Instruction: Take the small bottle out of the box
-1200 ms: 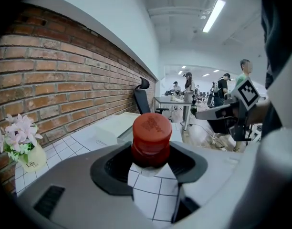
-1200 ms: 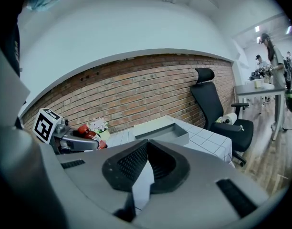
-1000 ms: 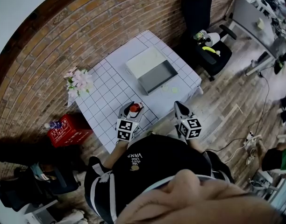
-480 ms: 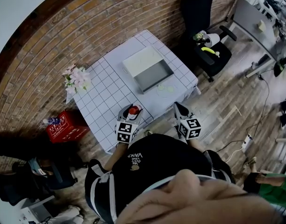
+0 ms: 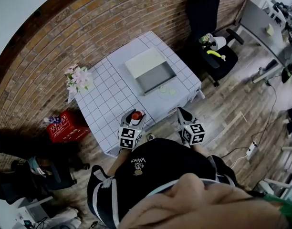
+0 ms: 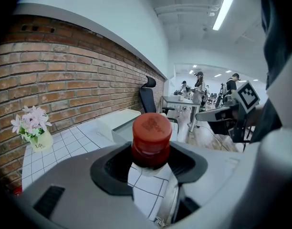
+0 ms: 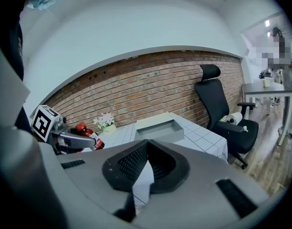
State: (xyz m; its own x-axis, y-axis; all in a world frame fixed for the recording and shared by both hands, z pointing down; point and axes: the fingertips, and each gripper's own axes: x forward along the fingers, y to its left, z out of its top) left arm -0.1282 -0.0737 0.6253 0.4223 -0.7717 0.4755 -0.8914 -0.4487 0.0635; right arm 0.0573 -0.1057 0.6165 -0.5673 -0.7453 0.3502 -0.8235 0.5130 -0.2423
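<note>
Small bottle (image 6: 151,133) with a red cap, gripped at the neck between the pads of the left tool (image 6: 151,163), which is closed on it. Only the cap and a little of the neck show above the pads. The body is hidden below them, and the embossed print on the cap is too blurred to read. In the head view the bottle (image 5: 136,115) is held above the near edge of the counter (image 5: 108,104), outside the box (image 5: 157,76) and well apart from it.

The box, grey and open with a pale lid part behind it, stands on the far half of the counter, toward the right edge. A small pale item (image 5: 164,90) lies just in front of it, too small to identify.

The right tool (image 7: 146,163) has its pads closed together with nothing between them. It hangs beyond the counter's near right corner.

The flowers (image 5: 78,78) stand at the left corner. The person's torso hides both hands.
</note>
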